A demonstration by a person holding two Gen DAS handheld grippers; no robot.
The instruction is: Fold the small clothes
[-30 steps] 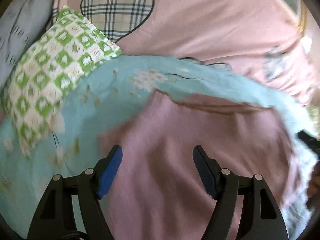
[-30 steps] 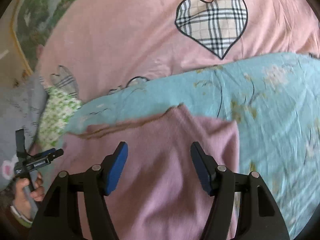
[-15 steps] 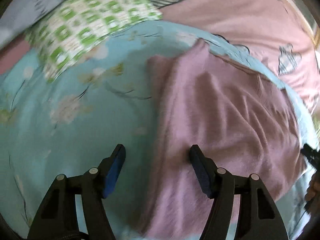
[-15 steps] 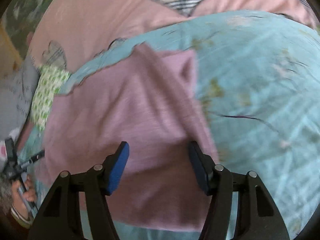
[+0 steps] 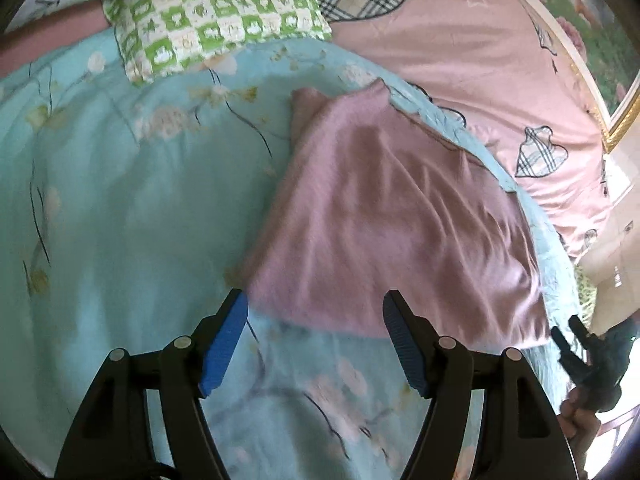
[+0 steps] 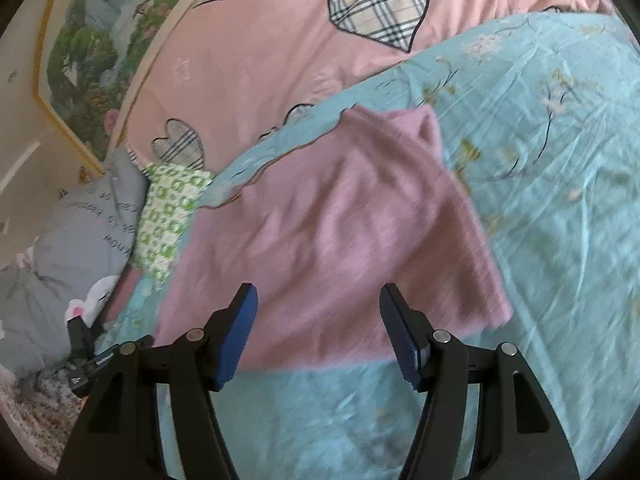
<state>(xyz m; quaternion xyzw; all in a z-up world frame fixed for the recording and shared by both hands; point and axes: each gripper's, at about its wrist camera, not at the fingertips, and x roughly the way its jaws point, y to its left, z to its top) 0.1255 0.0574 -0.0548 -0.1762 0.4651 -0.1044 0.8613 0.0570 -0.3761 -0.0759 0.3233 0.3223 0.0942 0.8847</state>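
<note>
A mauve pink garment lies folded flat on a light blue floral quilt. It also shows in the right wrist view. My left gripper is open and empty, hovering just short of the garment's near left corner. My right gripper is open and empty, over the garment's near edge. The quilt shows there too.
A green and white checked pillow lies at the quilt's far edge, on a pink sheet with plaid hearts. A grey cushion lies at left in the right wrist view. The other gripper and hand show at the right edge.
Both grippers have pulled back toward me and away from the garment, staying open. The whole garment now lies in view ahead of the fingers.
</note>
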